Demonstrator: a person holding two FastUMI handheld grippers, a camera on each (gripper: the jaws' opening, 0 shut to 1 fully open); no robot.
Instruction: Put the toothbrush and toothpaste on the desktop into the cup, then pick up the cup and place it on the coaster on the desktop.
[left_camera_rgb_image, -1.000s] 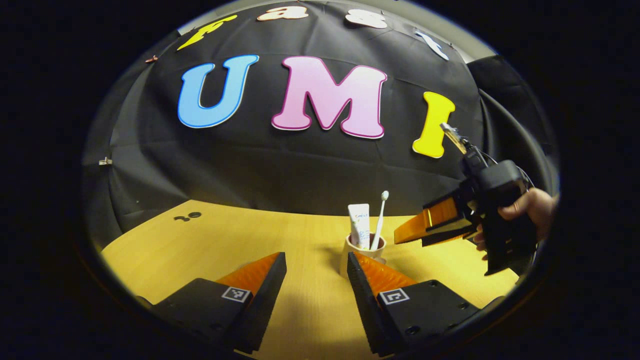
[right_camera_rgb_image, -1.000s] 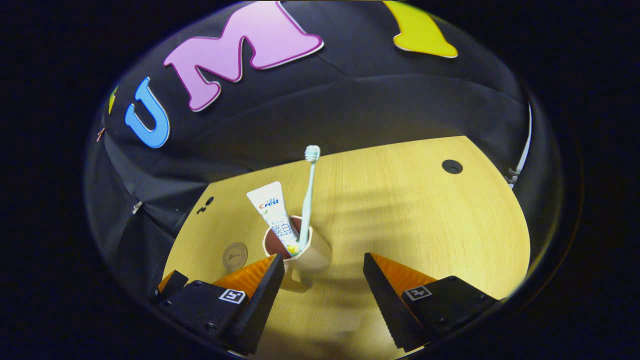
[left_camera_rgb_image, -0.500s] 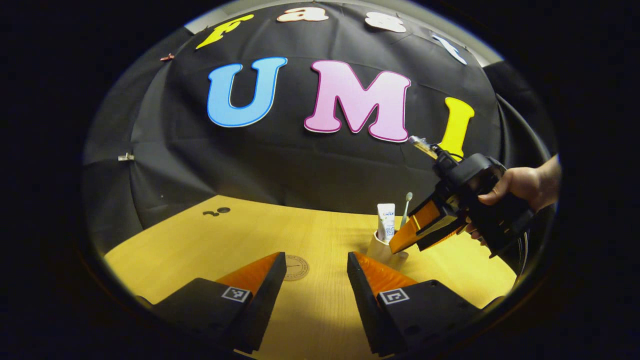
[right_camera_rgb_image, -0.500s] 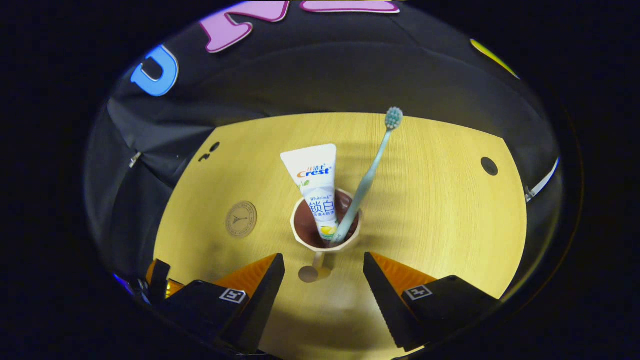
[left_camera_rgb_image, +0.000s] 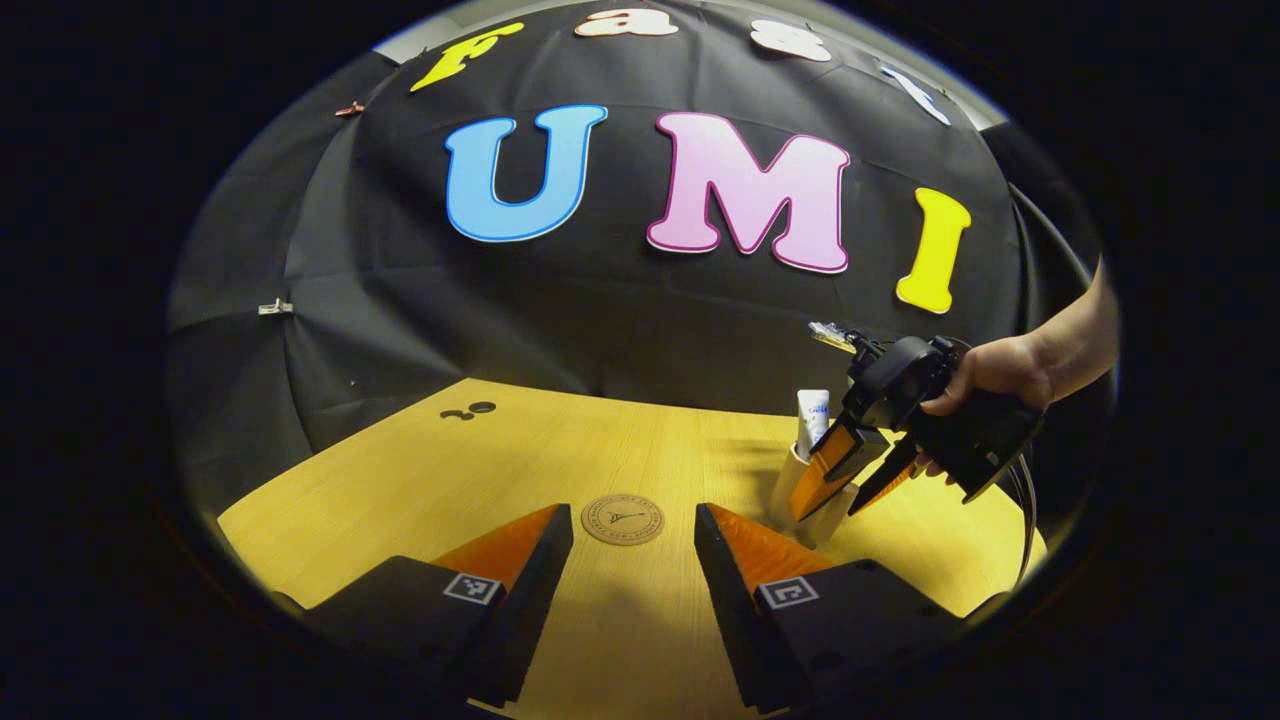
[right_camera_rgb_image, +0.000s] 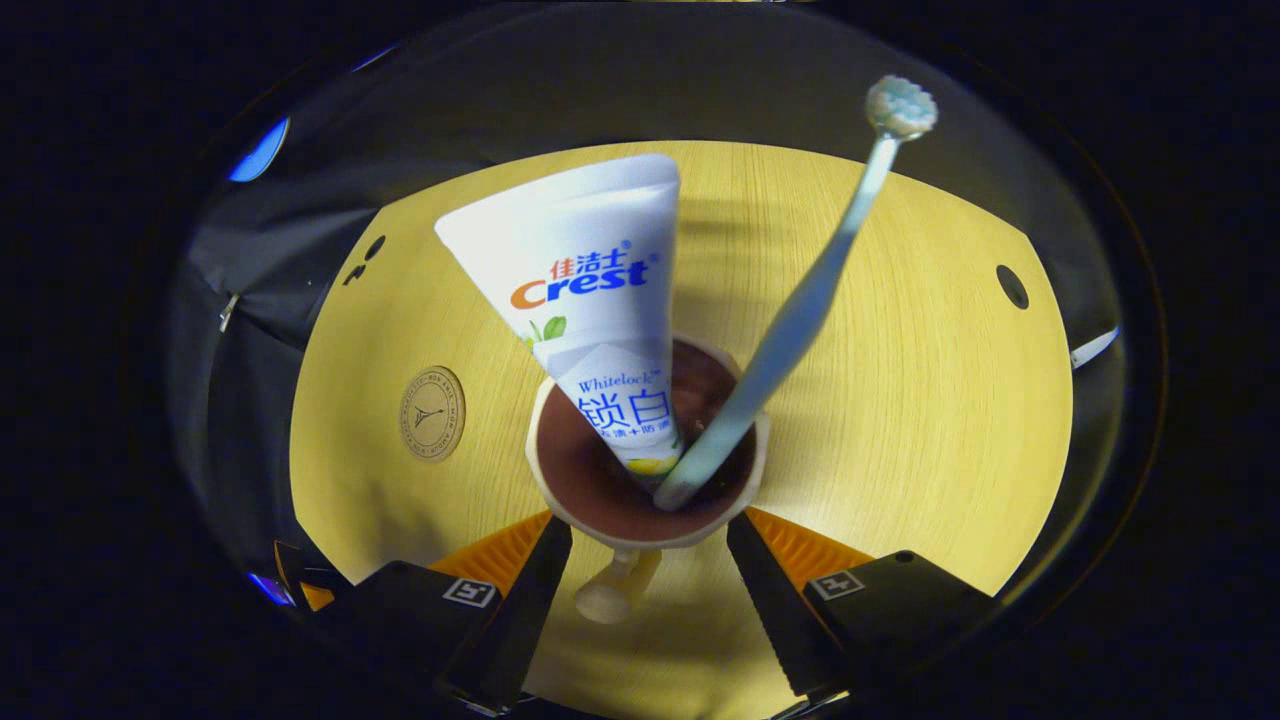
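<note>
A beige cup (right_camera_rgb_image: 600, 490) with a dark inside stands on the wooden desktop (right_camera_rgb_image: 900, 420). In it lean a white toothpaste tube (right_camera_rgb_image: 590, 290) and a pale toothbrush (right_camera_rgb_image: 800, 310), head up. My right gripper (right_camera_rgb_image: 648, 570) is open, one finger on each side of the cup, with the cup's handle (right_camera_rgb_image: 610, 595) between them. In the left gripper view the right gripper (left_camera_rgb_image: 828, 512), held by a hand (left_camera_rgb_image: 990, 370), reaches down over the cup (left_camera_rgb_image: 787, 482); the toothpaste (left_camera_rgb_image: 813, 415) sticks up behind it. My left gripper (left_camera_rgb_image: 633, 560) is open and holds nothing. The round coaster (left_camera_rgb_image: 623, 519) lies just beyond its fingertips.
The coaster (right_camera_rgb_image: 432, 413) lies left of the cup in the right gripper view, a short gap away. Round holes (right_camera_rgb_image: 1012, 287) mark the desktop near its far corners. The black cloth wall (left_camera_rgb_image: 600, 330) closes the back of the desk.
My right gripper came down and forward until its open fingers stood on both sides of the cup. The left gripper drew away from the cup, and the coaster came into its view.
</note>
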